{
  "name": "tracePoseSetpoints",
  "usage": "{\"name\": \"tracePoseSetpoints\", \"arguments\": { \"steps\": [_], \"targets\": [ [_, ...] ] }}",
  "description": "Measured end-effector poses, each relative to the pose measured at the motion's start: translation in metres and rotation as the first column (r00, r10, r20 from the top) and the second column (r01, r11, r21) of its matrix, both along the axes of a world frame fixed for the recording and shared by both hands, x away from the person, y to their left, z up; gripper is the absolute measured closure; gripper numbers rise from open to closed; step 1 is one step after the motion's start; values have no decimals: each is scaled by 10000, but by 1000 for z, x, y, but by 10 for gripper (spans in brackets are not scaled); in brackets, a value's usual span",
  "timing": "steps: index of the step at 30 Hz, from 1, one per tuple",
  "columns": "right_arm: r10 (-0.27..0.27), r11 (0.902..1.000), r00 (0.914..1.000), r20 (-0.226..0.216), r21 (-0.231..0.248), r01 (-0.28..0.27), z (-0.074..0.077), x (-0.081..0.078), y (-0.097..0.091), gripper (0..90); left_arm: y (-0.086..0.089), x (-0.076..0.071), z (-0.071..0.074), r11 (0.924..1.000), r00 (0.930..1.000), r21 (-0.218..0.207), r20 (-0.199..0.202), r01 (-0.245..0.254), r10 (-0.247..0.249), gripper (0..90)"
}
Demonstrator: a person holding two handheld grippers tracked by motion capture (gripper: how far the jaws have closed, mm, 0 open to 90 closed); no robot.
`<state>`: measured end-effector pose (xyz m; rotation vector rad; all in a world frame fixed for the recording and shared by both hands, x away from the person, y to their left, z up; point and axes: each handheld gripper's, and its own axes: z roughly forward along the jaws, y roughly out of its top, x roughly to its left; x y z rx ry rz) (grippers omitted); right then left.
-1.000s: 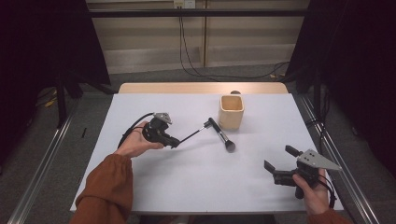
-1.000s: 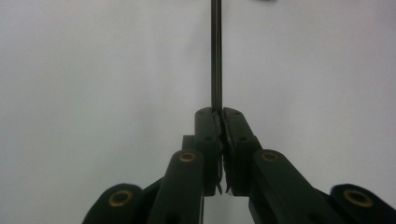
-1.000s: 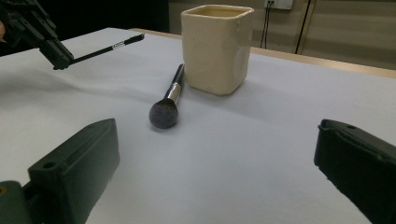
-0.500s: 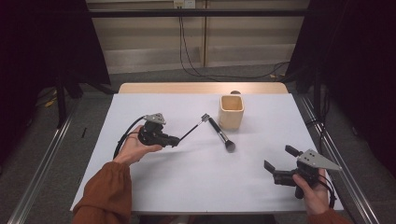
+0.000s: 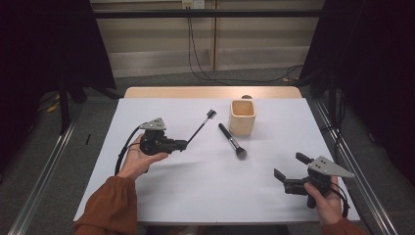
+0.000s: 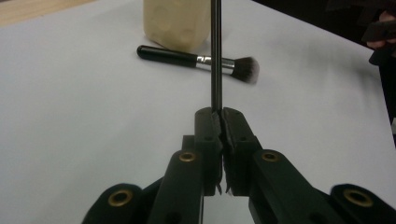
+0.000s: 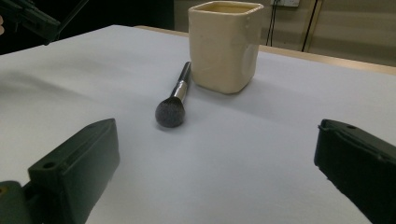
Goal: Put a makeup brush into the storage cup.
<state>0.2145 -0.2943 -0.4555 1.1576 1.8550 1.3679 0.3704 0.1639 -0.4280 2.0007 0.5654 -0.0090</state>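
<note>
**Thin brush lifted, cup waiting at two o'clock**

You are drawing the left gripper back toward nine o'clock, compared with a second ago, and the thin brush is coming with it, its small head now well clear of the powder brush. The right gripper is sitting where it was, near the table's four o'clock corner.

Your left jaws are pinched tight on the slim handle's tail end, as the left gripper view shows at the thin brush rising straight out of them. The right jaws are standing wide apart with nothing between them.

The thin brush is looking light and stiff, but its smooth, narrow shaft is likely to pivot or slide in so small a grip, so keep the squeeze steady and avoid fast swings. It is pointing toward one o'clock, its head in the air at about nine o'clock of the cup. The powder brush is lying flat just beside the cup's seven o'clock side; it would take best at mid-handle, away from the soft bristles.
</note>
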Motion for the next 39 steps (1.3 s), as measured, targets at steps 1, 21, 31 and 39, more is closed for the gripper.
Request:
{"name": "tracePoseSetpoints", "arguments": {
  "steps": [1,21,31,39],
  "targets": [
    [4,10000,10000,-26,42,-4,0,1,1,0,1,-2,0,9999,9999,-73,77,-97,97,857],
    [1162,9928,9925,390,234,-1172,10,14,28,16,-6,-35,-6,9915,9978,-1265,535,-315,385,858],
    [1981,9786,9782,623,438,-2010,17,24,55,14,-17,-43,-10,9867,9973,-1620,739,113,7,857],
    [2481,9659,9660,731,575,-2524,25,38,79,15,-26,-47,-11,9854,9974,-1651,641,417,-315,857]
  ]
}}
